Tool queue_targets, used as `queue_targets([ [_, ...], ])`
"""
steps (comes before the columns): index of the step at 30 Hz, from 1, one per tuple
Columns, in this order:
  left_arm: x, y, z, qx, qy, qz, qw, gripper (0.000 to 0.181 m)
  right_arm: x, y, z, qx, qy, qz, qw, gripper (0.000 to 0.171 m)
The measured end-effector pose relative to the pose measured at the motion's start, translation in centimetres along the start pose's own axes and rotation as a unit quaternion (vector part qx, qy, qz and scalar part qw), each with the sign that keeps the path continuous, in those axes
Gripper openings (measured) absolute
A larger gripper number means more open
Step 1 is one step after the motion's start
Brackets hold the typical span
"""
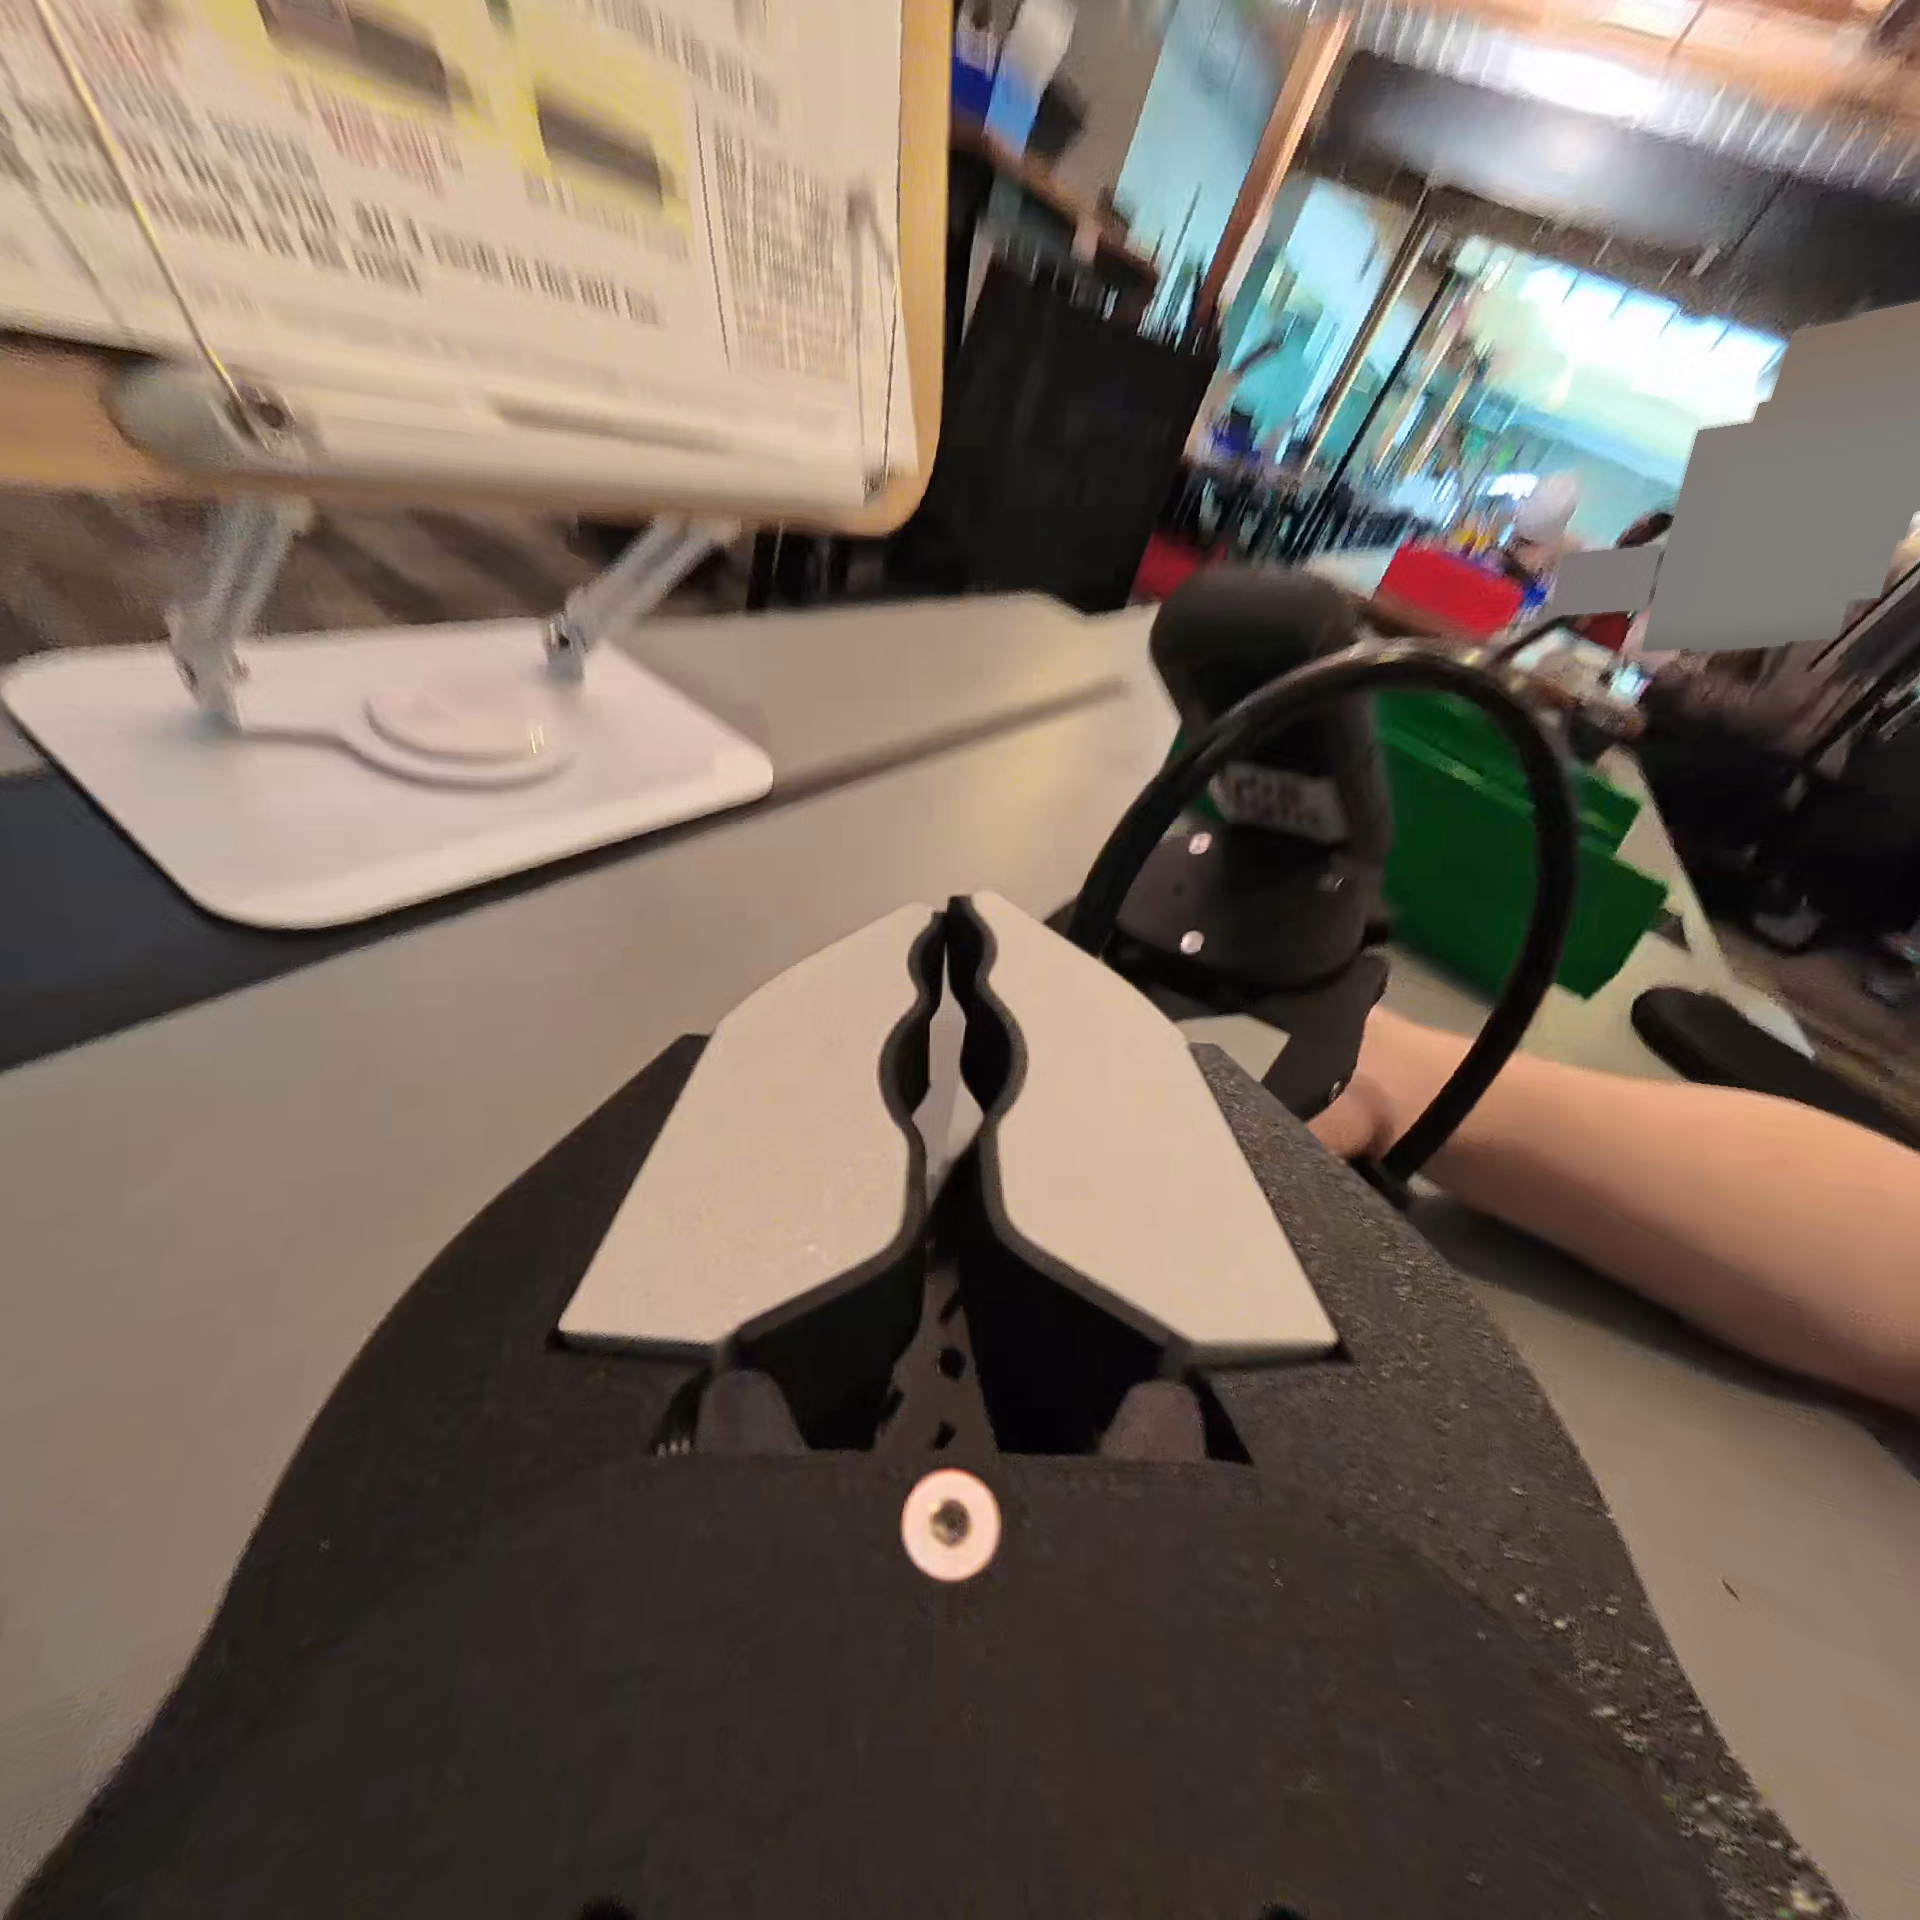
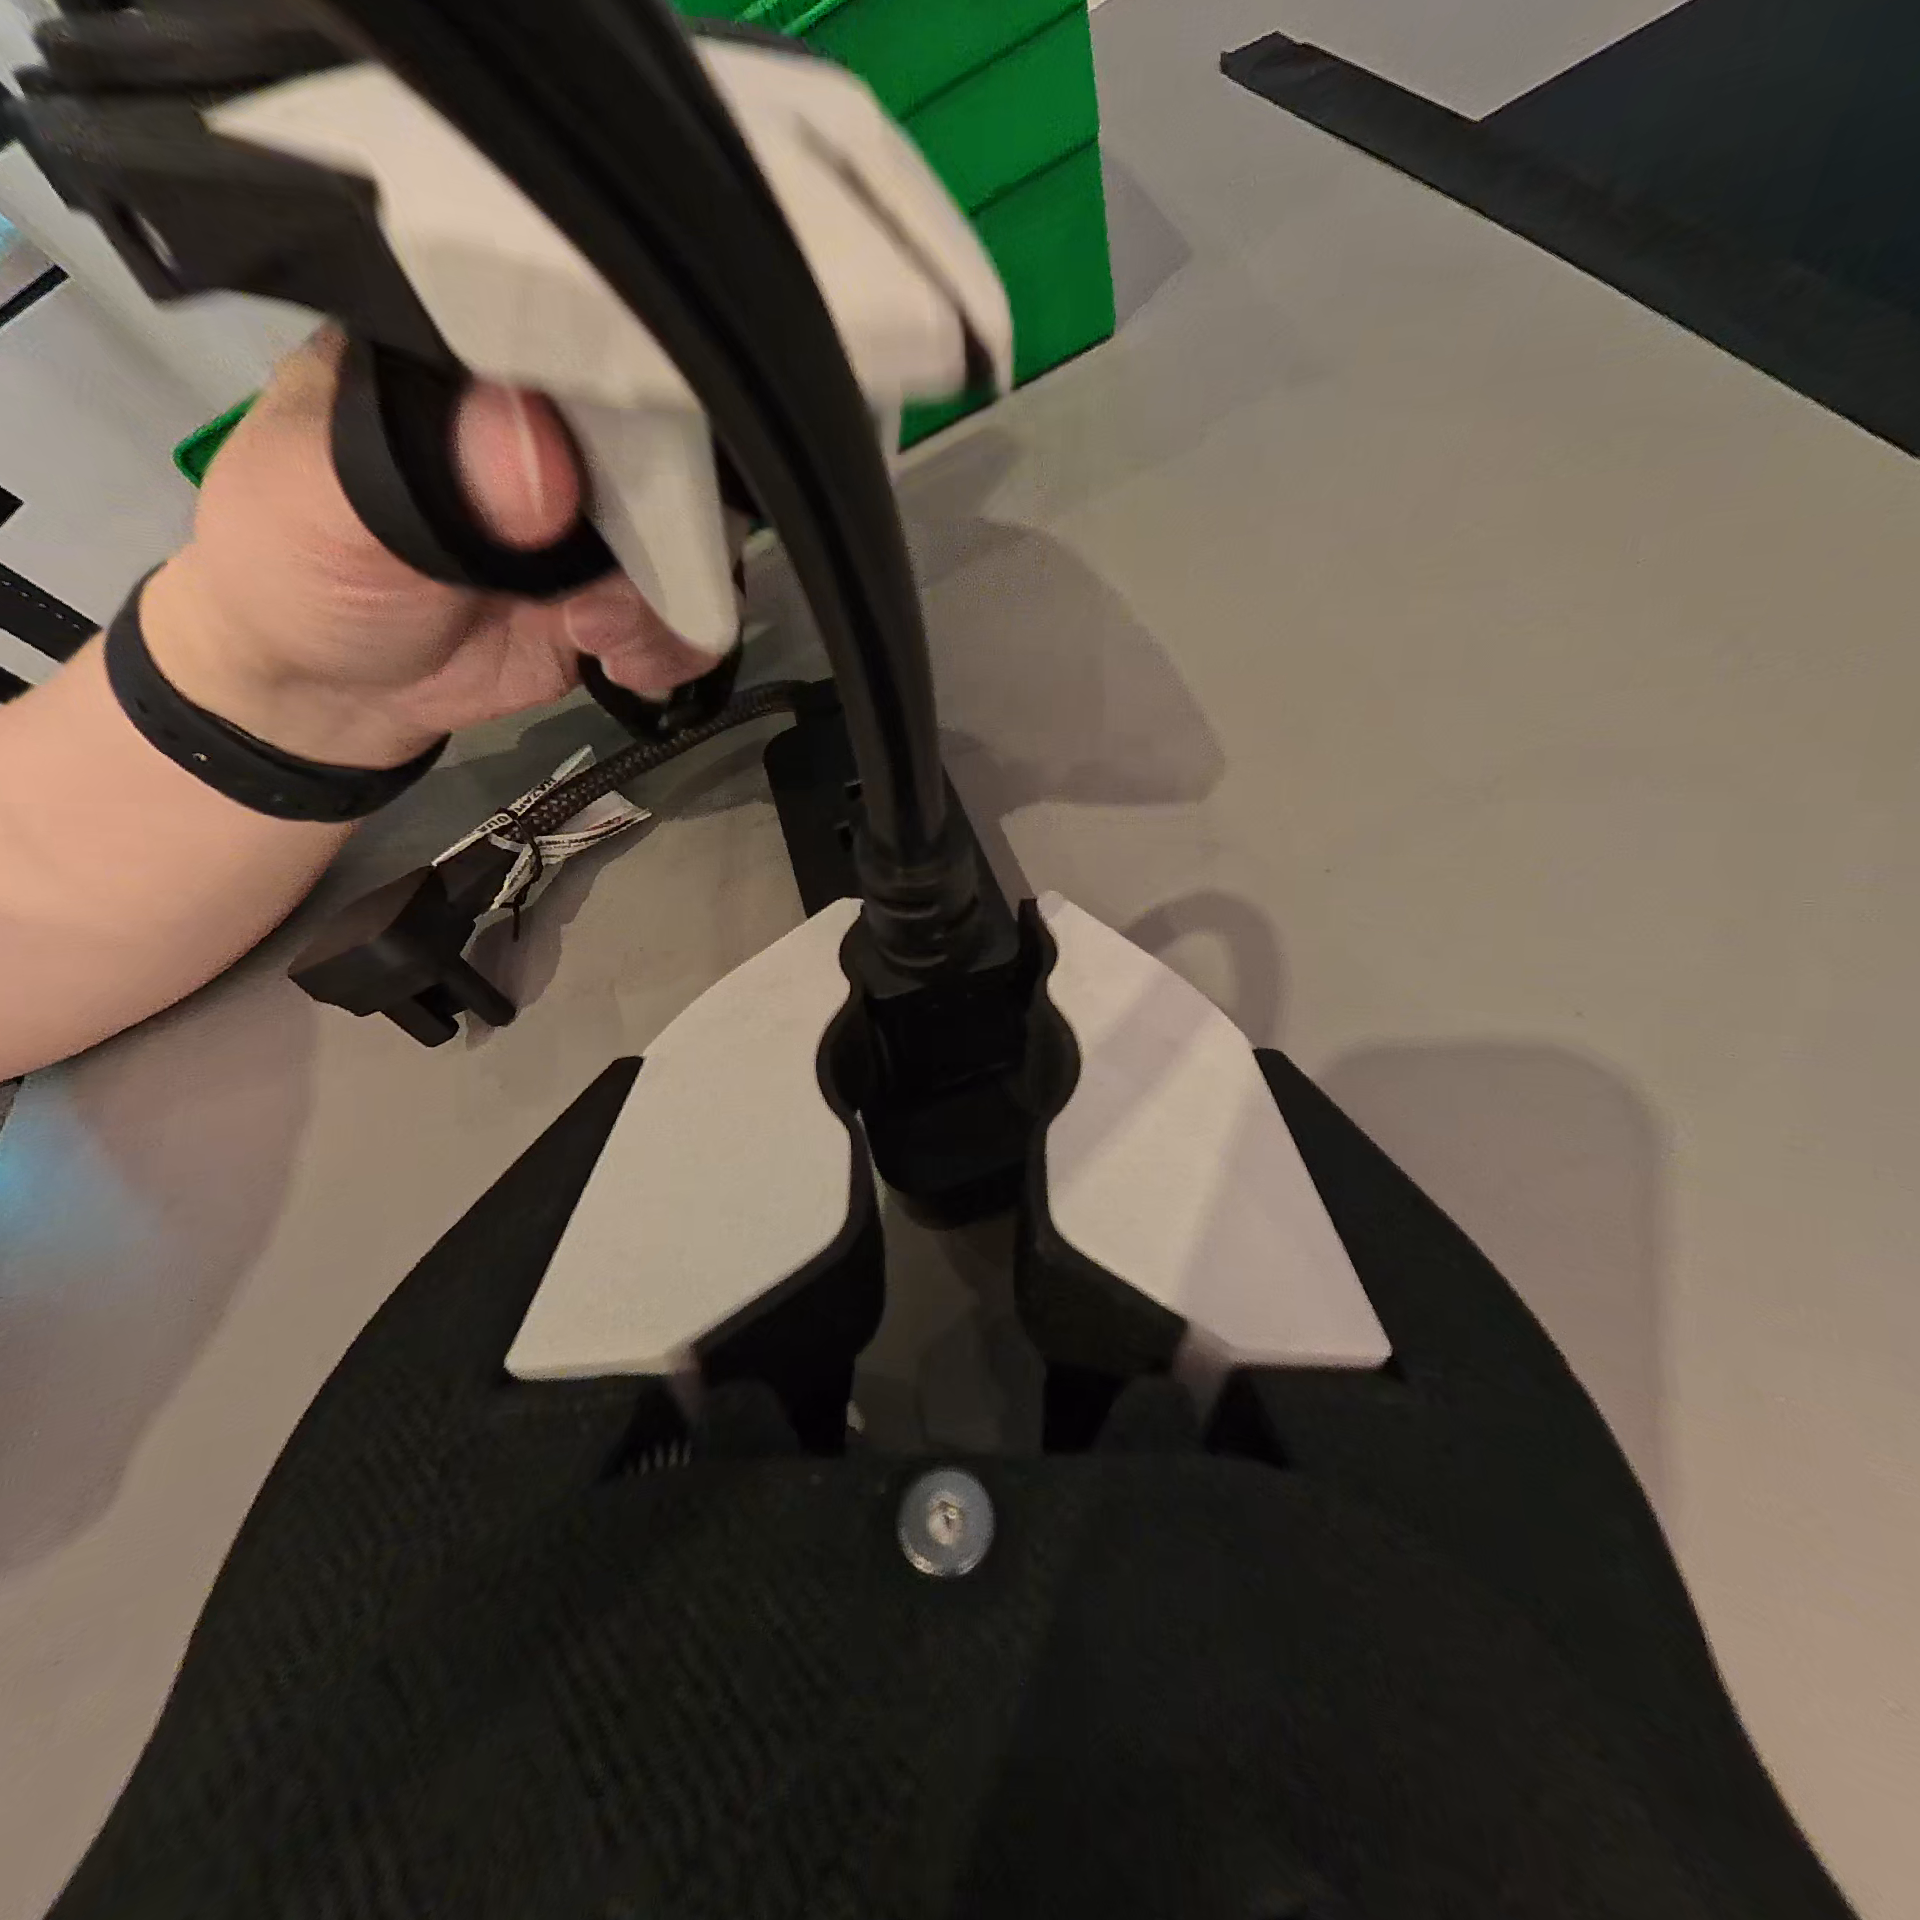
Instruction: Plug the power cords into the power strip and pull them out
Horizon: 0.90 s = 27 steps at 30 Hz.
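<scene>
Gripping a black plug (image 2: pixel 951 1049) between its pale fingers, the right tool (image 2: pixel 948 1013) held the power cord (image 2: pixel 821 499) above the black power strip (image 2: pixel 821 821) on the grey tabletop (image 2: pixel 1455 779). Nearby, the left tool (image 1: pixel 951 920) was pinched together, holding nothing, before a white stand (image 1: pixel 395 790).

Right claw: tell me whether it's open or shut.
Shut on the black plug: both fingers of the right claw press its sides, with the cord rising ahead.
</scene>
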State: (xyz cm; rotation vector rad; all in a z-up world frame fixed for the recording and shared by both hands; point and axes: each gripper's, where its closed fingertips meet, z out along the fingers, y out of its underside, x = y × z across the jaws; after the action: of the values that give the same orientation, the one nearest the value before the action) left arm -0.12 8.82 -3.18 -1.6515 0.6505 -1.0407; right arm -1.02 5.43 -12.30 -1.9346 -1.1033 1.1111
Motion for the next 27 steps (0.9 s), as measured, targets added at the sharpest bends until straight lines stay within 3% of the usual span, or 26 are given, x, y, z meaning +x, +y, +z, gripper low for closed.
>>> queue_targets([
  [2, -0.3, -0.3, -0.8, 0.008, 0.006, 0.010, 1.000, 0.000, 0.0, 0.0, 0.0, 0.000, -0.001, 0.001, 1.000, 0.027],
  [6, 0.1, 4.4, -2.7, -0.224, 0.053, -0.001, 0.973, 0.000, 0.0, 0.0, 0.0, -0.001, -0.005, 0.002, 1.000, 0.028],
  [12, -0.9, 10.4, -4.1, -0.401, 0.016, 0.144, 0.904, 0.002, 0.2, 0.0, -0.1, 0.000, -0.006, 0.004, 1.000, 0.028],
  [14, 0.3, 10.4, -3.1, -0.376, 0.049, 0.121, 0.918, 0.001, 0.2, 0.0, -0.2, -0.001, -0.002, -0.003, 1.000, 0.028],
  [18, 0.3, 10.5, -2.9, -0.363, 0.040, 0.128, 0.922, 0.000, 0.1, 0.1, -0.2, -0.005, 0.000, -0.017, 1.000, 0.028],
  [27, 0.4, 11.0, -3.1, -0.419, -0.015, 0.228, 0.879, 0.001, -0.2, 0.5, -0.2, -0.019, 0.011, -0.078, 0.997, 0.028],
])
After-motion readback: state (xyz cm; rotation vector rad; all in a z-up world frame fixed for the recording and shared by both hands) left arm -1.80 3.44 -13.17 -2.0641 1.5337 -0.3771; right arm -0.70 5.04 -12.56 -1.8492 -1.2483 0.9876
